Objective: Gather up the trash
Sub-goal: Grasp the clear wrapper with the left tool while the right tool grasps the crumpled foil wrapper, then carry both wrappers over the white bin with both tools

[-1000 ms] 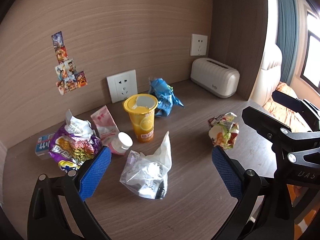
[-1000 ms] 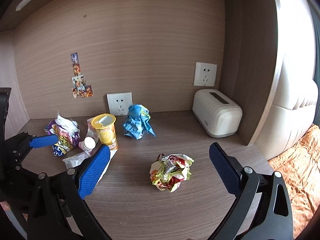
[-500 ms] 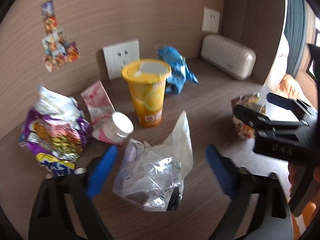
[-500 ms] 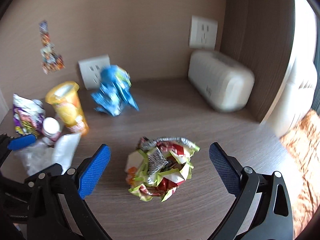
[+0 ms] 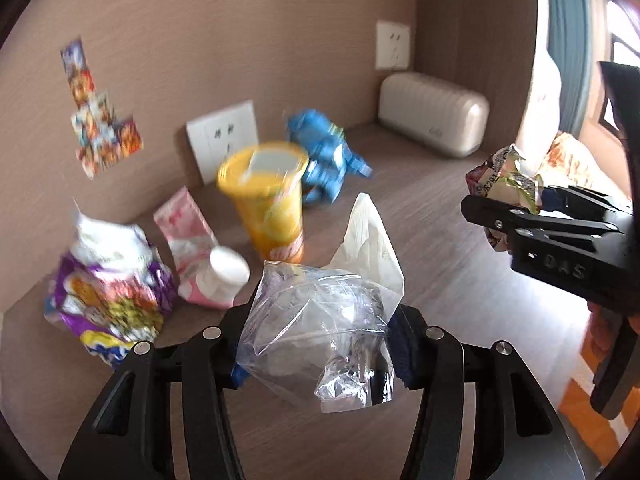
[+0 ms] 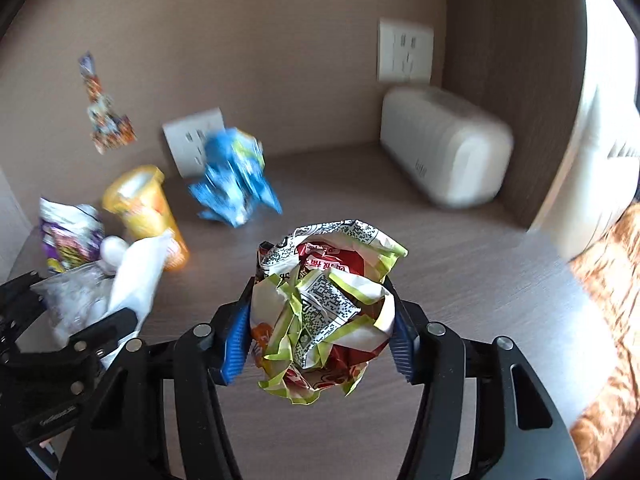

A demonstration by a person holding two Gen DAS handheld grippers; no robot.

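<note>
Left hand-held gripper (image 5: 320,354) clamped on clear plastic bag (image 5: 320,320), pinched between its blue pads. Right hand-held gripper (image 6: 318,334) clamped on crumpled snack wrapper (image 6: 320,308). Farther back on worktop (image 6: 460,280): yellow cup (image 5: 266,200), then blue wrapper (image 6: 232,178) near wall.
</note>
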